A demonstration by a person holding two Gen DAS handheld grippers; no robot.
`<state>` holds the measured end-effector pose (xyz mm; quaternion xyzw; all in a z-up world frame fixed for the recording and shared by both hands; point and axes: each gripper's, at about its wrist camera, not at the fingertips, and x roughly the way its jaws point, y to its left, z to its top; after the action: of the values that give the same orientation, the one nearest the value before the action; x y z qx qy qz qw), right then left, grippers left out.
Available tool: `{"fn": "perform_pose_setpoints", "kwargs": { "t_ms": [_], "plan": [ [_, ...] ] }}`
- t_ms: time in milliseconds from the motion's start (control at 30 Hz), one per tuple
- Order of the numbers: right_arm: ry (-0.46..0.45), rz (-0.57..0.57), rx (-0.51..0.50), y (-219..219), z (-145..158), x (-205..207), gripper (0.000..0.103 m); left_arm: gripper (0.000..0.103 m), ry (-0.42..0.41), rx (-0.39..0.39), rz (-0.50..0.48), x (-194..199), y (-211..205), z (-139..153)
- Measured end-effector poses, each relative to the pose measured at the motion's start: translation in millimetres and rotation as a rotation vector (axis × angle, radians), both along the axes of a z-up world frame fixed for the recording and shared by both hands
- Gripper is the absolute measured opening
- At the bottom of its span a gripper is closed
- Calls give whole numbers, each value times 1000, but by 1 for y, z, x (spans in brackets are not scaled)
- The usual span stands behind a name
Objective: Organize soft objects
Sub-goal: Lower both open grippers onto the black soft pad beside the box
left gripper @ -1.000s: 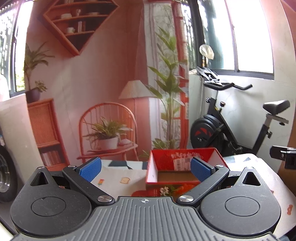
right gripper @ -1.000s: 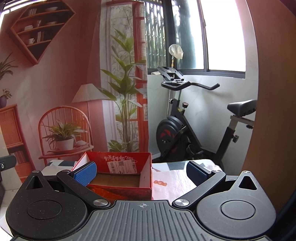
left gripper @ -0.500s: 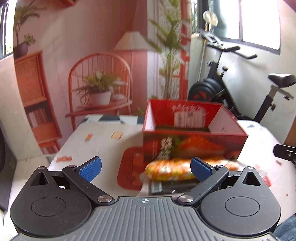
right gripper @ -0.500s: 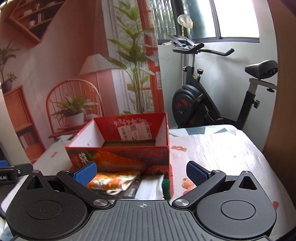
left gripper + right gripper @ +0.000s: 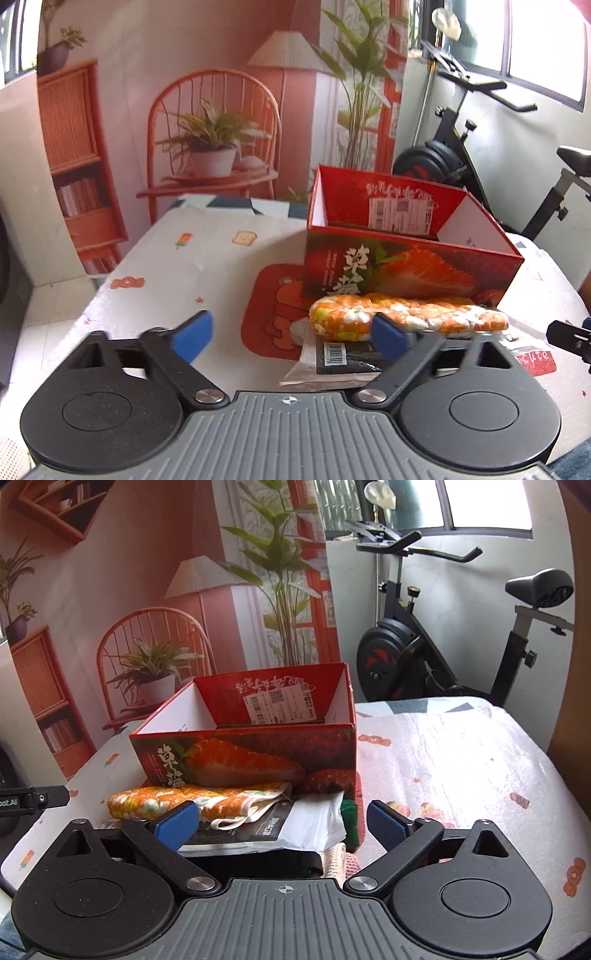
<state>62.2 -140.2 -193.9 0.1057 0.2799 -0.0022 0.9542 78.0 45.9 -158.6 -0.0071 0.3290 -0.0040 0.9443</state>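
Orange floral cloth roll (image 5: pixel 406 319) lies mid-frame against the red strawberry-printed cardboard box (image 5: pixel 406 266), while left gripper (image 5: pixel 291 338) and right gripper (image 5: pixel 284 821), spread and just narrowing on nothing, approach; next comes closing on it.

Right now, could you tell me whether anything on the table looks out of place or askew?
Yes. The red strawberry box stands open and looks empty, while the soft things lie outside against its front: an orange floral cloth roll draped over a dark plastic-wrapped packet, with something green wedged at the box's corner. Nothing looks spilled or damaged.
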Motion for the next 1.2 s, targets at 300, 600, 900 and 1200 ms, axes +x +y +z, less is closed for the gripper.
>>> {"fn": "perform_pose_setpoints", "kwargs": {
  "t_ms": [300,600,900,1200],
  "plan": [
    [40,44,-13,8,-12,11,80,82,75,-43,-63,2,-4,-18],
    [121,95,-29,14,-28,15,89,82,246,-249,-39,12,22,-54],
    [154,105,-79,19,-34,18,94,81,282,-287,-79,12,14,-62],
    [209,91,-12,9,-48,20,93,73,298,-282,-174,8,4,-70]
  ]
}}
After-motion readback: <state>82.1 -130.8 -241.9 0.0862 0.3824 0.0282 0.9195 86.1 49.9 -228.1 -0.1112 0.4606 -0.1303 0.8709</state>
